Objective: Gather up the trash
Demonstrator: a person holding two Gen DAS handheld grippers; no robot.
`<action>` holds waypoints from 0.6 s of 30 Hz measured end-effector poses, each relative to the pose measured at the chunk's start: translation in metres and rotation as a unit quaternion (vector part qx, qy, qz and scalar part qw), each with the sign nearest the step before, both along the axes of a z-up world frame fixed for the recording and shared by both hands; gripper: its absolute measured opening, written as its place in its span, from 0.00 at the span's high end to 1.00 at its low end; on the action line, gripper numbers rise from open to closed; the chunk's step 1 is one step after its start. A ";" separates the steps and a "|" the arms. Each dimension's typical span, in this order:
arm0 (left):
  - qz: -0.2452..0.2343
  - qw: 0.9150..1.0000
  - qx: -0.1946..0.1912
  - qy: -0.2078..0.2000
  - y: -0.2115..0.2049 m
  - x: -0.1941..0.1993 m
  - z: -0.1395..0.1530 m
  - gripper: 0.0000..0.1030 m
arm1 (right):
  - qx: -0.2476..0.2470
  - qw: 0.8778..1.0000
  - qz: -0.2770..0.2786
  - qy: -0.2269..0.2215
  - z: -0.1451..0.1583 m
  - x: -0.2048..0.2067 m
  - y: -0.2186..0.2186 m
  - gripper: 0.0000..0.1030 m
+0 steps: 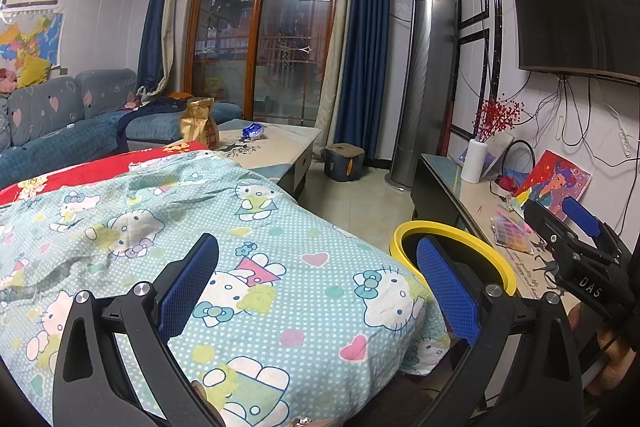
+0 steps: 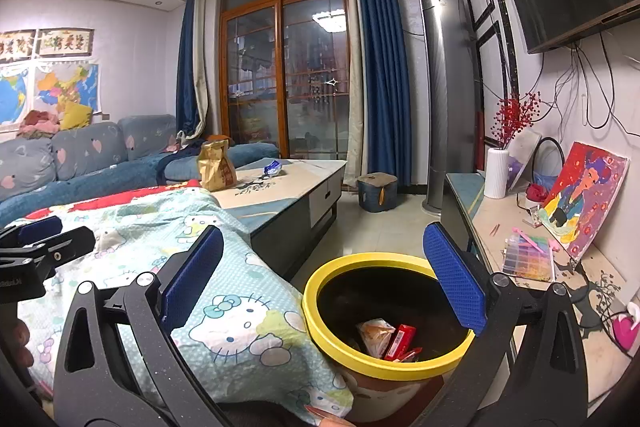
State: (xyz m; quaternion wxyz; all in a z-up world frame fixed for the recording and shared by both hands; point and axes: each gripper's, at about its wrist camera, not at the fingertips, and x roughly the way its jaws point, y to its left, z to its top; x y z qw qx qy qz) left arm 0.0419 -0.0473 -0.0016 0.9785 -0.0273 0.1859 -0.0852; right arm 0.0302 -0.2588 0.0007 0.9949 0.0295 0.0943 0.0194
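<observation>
A yellow-rimmed trash bin [image 2: 320, 311] stands on the floor beside the quilt, with a red wrapper [image 2: 402, 341] and a pale snack packet [image 2: 374, 335] inside. Above it my right gripper [image 2: 320, 283] hangs open and empty. My left gripper [image 1: 316, 283] is open over the cartoon-cat quilt [image 1: 280, 259], with the bin's rim [image 1: 404, 231] behind its right finger. On the coffee table lie a crumpled gold paper bag [image 1: 199, 125] and a blue wrapper [image 1: 253, 131]; the right wrist view also shows this gold bag [image 2: 218, 167] and blue wrapper [image 2: 273, 167].
A coffee table [image 2: 296, 187] stands past the quilt, a blue sofa [image 2: 100, 163] to the left. A TV console [image 2: 516, 239] on the right carries a white vase, a painting and a bead box. A dark stool [image 2: 378, 193] and a tower air conditioner [image 2: 448, 99] stand beyond.
</observation>
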 end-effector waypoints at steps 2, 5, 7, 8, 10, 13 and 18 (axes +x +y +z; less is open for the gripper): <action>0.000 1.000 0.001 0.000 0.000 0.000 0.000 0.06 | 0.000 1.000 0.000 0.000 0.000 0.000 -0.001 0.10; 0.000 1.000 0.000 0.001 0.000 0.000 0.000 0.06 | 0.000 1.000 0.000 0.000 0.000 0.000 -0.001 0.10; -0.001 1.000 0.000 0.001 0.000 0.000 0.000 0.06 | 0.000 1.000 0.000 0.000 0.000 0.000 -0.001 0.10; -0.001 1.000 0.000 0.001 0.000 0.000 0.000 0.06 | 0.000 1.000 0.000 0.000 0.000 0.000 -0.001 0.10; 0.000 1.000 0.001 0.000 0.000 0.000 0.000 0.06 | 0.000 1.000 0.000 0.000 0.000 0.000 0.000 0.10; 0.000 1.000 0.001 0.001 -0.001 0.000 0.000 0.06 | 0.000 1.000 0.000 0.000 0.000 0.000 0.000 0.10; -0.001 1.000 0.001 0.001 0.000 0.000 0.000 0.06 | 0.000 1.000 0.001 0.003 0.003 0.000 -0.003 0.10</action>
